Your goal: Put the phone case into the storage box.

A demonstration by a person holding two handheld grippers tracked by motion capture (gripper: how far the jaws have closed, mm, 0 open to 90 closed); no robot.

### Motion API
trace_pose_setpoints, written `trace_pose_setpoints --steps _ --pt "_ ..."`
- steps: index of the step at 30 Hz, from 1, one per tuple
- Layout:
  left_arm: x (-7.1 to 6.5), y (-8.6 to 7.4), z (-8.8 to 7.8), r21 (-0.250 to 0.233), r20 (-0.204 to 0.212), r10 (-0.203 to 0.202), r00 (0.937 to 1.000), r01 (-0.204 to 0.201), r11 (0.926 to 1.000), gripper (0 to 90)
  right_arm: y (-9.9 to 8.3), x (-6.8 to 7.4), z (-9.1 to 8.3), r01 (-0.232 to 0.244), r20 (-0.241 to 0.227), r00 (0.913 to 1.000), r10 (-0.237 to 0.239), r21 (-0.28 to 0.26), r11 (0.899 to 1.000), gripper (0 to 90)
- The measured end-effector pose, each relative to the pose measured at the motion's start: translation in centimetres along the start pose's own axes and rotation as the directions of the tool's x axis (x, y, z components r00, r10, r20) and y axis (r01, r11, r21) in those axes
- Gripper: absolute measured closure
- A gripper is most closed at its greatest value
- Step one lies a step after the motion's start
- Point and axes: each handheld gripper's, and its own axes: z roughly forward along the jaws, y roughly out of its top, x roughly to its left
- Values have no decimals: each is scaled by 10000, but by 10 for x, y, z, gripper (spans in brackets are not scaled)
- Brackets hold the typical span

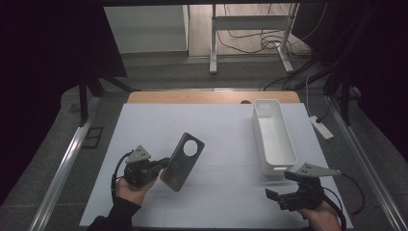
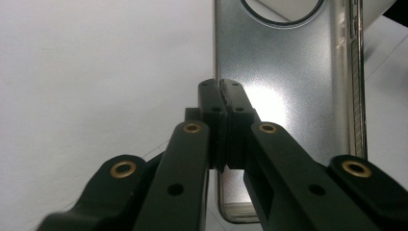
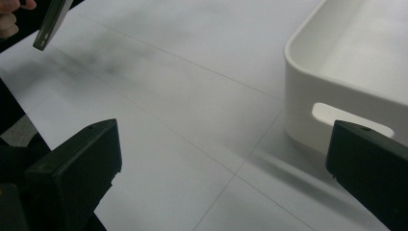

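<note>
Left gripper (image 2: 220, 96): the two black jaws are pressed together, pinching the long edge of a flat grey, glossy translucent phone case with a large round camera cut-out (image 2: 288, 86). In the left gripper view the jaw tips meet on the case's left rim, about midway along its length; the case runs up out of the top of the view, its round cut-out at the top and its rounded lower corner visible beneath the jaws. Side-button slots show along the opposite edge.

High view: the left gripper (image 1: 163, 166) sits at the lower left of the table, the person's left hand (image 1: 129, 188) wrapped round its body, dark sleeve entering from the bottom. The phone case (image 1: 183, 161) stands off to the gripper's right, tilted, cut-out end pointing up and away, lower end near the white table surface (image 1: 216, 130). Whether that lower corner touches the surface I cannot tell.

Right gripper (image 3: 223, 159): jaws spread wide, nothing between them; bare white surface shows in the gap. In the high view the right gripper (image 1: 276, 195) is at the lower right, in the person's right hand (image 1: 320, 216), well apart from the case.

Just beyond the right gripper: a long white rectangular plastic bin with a slotted handle in its near end wall (image 1: 274, 139), lying lengthwise towards the far edge of the table. In the right gripper view the bin's near corner and handle slot (image 3: 351, 120) sit just beside the right-hand jaw. The interior visible is bare.
</note>
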Motion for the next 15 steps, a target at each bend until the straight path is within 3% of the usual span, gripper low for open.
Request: trace_pose_setpoints --steps 15 --pt "-3 2 1 -51 190 19 9998 -18 10000 892 20 3 17 306 -525 9982 -298 146 9994 0"
